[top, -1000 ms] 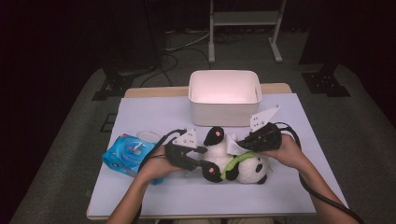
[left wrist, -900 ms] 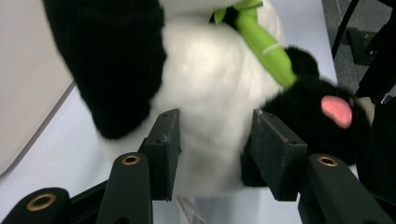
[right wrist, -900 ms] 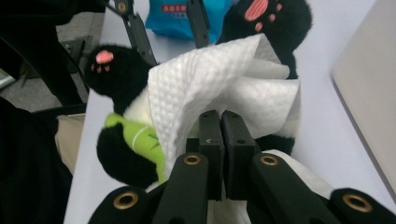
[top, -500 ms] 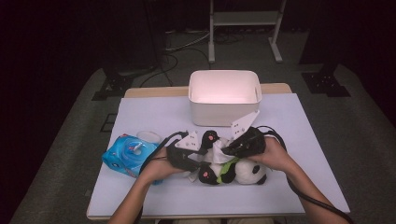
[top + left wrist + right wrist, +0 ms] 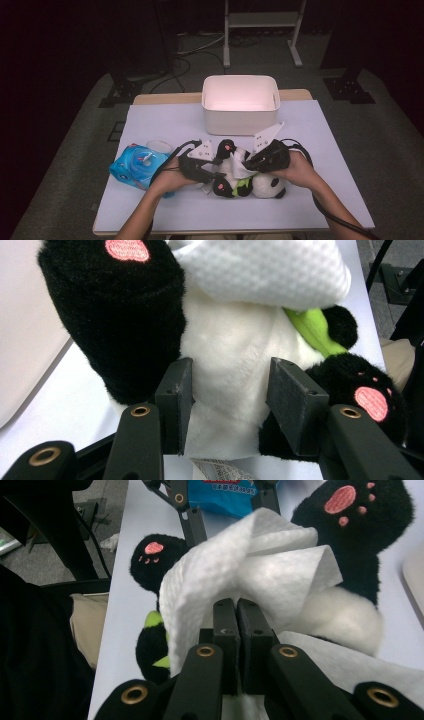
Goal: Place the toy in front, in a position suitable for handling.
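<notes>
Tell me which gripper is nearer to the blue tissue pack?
Left. The left gripper is just right of the blue pack, gripping the panda. The right gripper holds a tissue beyond the panda.

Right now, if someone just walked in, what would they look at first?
Probably the panda plush toy lying at the front middle of the table, black and white with pink paw pads. The left claw grips its white body, while the right claw is shut on a white paper wipe held over it. Behind the panda stands a white bin, and to its left lies a blue wipes pack.
</notes>
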### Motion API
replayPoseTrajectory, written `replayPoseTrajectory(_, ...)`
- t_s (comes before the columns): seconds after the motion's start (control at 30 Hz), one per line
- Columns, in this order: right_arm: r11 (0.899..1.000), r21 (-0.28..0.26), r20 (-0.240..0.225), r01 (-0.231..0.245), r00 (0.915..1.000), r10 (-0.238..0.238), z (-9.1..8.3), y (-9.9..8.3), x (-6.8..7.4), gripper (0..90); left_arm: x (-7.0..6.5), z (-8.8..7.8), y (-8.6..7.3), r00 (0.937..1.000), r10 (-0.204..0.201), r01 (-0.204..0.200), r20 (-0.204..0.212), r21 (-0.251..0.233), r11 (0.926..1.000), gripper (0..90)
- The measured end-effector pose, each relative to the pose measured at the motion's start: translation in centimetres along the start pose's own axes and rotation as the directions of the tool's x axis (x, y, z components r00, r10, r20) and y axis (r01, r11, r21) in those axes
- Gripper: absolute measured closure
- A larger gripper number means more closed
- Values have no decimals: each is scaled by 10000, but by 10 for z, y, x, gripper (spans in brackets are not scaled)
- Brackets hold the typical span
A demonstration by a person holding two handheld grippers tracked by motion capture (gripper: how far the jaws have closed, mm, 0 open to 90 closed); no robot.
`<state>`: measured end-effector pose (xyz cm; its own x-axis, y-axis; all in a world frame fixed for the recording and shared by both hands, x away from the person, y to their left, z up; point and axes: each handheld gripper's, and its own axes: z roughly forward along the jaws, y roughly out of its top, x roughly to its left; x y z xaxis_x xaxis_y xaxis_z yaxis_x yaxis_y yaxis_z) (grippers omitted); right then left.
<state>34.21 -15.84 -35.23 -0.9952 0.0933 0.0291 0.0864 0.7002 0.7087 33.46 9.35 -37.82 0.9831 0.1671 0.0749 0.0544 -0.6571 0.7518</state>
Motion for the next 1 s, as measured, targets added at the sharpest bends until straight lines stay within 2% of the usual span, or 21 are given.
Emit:
replayPoseTrajectory(0.23,10000,58,-23,81,10000,-81,5,6,3,868,2,2,-1,10000,-81,81,11,-24,10000,526)
replayPoseTrajectory(0.5,9999,-103,-76,45,10000,-46,-4,3,4,868,2,1,-1,10000,-79,79,-21,-44,10000,525)
replayPoseTrajectory(0.67,9999,-19,7,125,9999,-125,1,6,7,868,4,3,-1,9999,-108,108,-18,-33,9999,527)
replayPoseTrajectory(0.87,9998,-5,-138,181,9997,-181,7,10,8,868,5,4,-1,9999,-143,143,-6,-40,9999,527)
replayPoseTrajectory(1.0,9999,0,-239,135,9996,-135,3,8,7,868,5,3,-1,9999,-131,131,-16,-43,9999,527)
